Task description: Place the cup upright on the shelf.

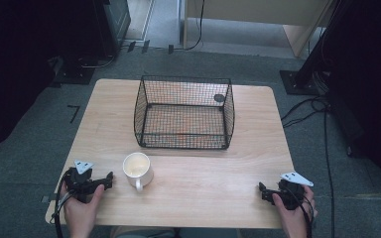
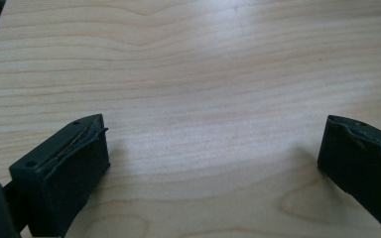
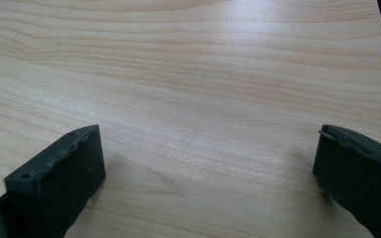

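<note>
A white mug (image 1: 138,169) stands upright on the wooden table (image 1: 203,183), handle toward the front edge. Behind it sits a black wire basket (image 1: 184,113), nothing inside it. My left gripper (image 1: 110,179) rests at the front left, just left of the mug, pointing right. In the left gripper view it (image 2: 213,148) is open with bare wood between its jaws. My right gripper (image 1: 262,191) lies at the front right, pointing left. In the right gripper view it (image 3: 208,153) is open over bare wood.
A small dark round mark (image 1: 219,97) shows on the table behind the basket. Grey carpet surrounds the table, with cables (image 1: 322,129) on the floor at the right and dark equipment stands at the back corners.
</note>
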`<state>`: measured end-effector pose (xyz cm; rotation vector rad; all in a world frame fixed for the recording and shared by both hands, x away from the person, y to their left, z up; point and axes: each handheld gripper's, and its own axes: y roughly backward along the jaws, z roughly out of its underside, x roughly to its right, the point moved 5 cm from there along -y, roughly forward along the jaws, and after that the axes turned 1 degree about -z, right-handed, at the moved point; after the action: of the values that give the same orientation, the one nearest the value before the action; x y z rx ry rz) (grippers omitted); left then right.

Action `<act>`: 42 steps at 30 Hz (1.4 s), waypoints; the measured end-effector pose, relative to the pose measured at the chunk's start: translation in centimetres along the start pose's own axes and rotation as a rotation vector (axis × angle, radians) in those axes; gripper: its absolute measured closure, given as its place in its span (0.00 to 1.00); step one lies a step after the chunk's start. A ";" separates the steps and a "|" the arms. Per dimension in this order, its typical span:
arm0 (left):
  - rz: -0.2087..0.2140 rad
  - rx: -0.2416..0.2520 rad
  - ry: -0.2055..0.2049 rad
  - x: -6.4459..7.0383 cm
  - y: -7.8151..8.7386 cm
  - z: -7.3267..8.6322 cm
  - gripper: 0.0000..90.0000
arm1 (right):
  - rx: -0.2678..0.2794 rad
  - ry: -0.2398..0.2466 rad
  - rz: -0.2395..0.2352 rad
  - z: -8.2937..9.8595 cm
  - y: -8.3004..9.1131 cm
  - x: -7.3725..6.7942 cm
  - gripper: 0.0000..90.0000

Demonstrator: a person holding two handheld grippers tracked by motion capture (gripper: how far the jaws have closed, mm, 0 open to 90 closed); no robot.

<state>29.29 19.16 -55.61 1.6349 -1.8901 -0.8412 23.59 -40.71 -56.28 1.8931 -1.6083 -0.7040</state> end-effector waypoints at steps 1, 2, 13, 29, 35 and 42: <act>0.000 0.002 0.001 0.0 -0.1 -0.1 0.00 | 0.001 0.000 0.001 0.0 0.0 0.0 0.00; -0.002 0.002 0.003 0.0 -0.1 -0.1 0.00 | 0.001 -0.002 0.003 0.0 0.0 0.0 0.00; -0.012 -0.014 0.014 0.0 0.6 0.2 0.03 | 0.000 -0.012 0.013 -0.1 -0.1 0.1 0.00; 0.035 0.128 -0.007 2.5 5.6 -1.8 0.11 | 0.000 -0.015 0.013 -0.1 -0.1 0.1 0.00; 0.084 0.169 -0.011 4.0 7.4 -2.6 0.12 | -0.001 -0.016 0.014 -0.1 -0.1 0.1 0.00; 0.157 0.199 -0.023 6.2 9.8 -3.4 0.10 | -0.001 -0.016 0.014 -0.1 -0.1 0.1 0.00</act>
<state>24.10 13.44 -46.35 1.5681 -2.1447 -0.6268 23.80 -40.75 -56.27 1.8777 -1.6291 -0.7159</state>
